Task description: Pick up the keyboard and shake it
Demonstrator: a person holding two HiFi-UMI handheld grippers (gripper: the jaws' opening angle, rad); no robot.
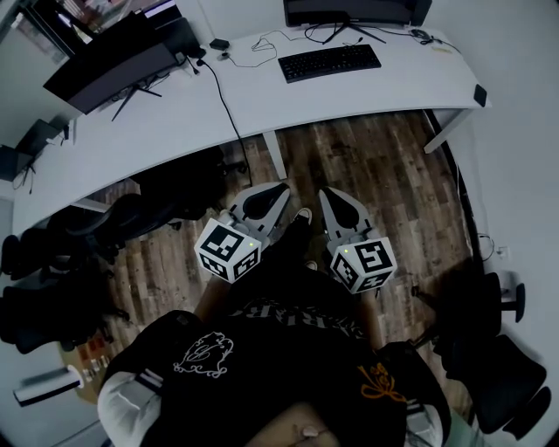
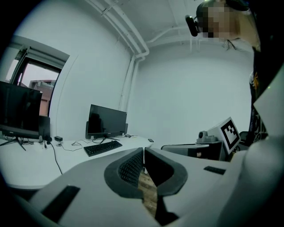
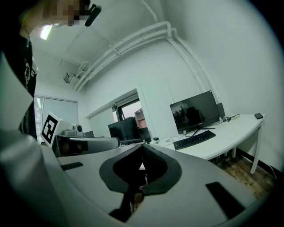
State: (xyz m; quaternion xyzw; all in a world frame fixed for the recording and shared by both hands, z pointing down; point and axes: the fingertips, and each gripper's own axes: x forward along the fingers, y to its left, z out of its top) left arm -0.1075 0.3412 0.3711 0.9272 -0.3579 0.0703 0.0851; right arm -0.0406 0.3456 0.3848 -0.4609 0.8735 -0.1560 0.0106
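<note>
A black keyboard lies on the white curved desk, in front of a monitor at the far side. The same keyboard shows at mid-left in the left gripper view, and the keyboard appears far off to the right in the right gripper view. My left gripper and right gripper hang side by side over the wooden floor, well short of the desk. Both are shut with nothing between their jaws.
Two monitors stand on the desk: one behind the keyboard, one at the left. A black cable runs over the desk's front edge. Office chairs crowd the left, another chair sits at the right. A desk leg stands ahead.
</note>
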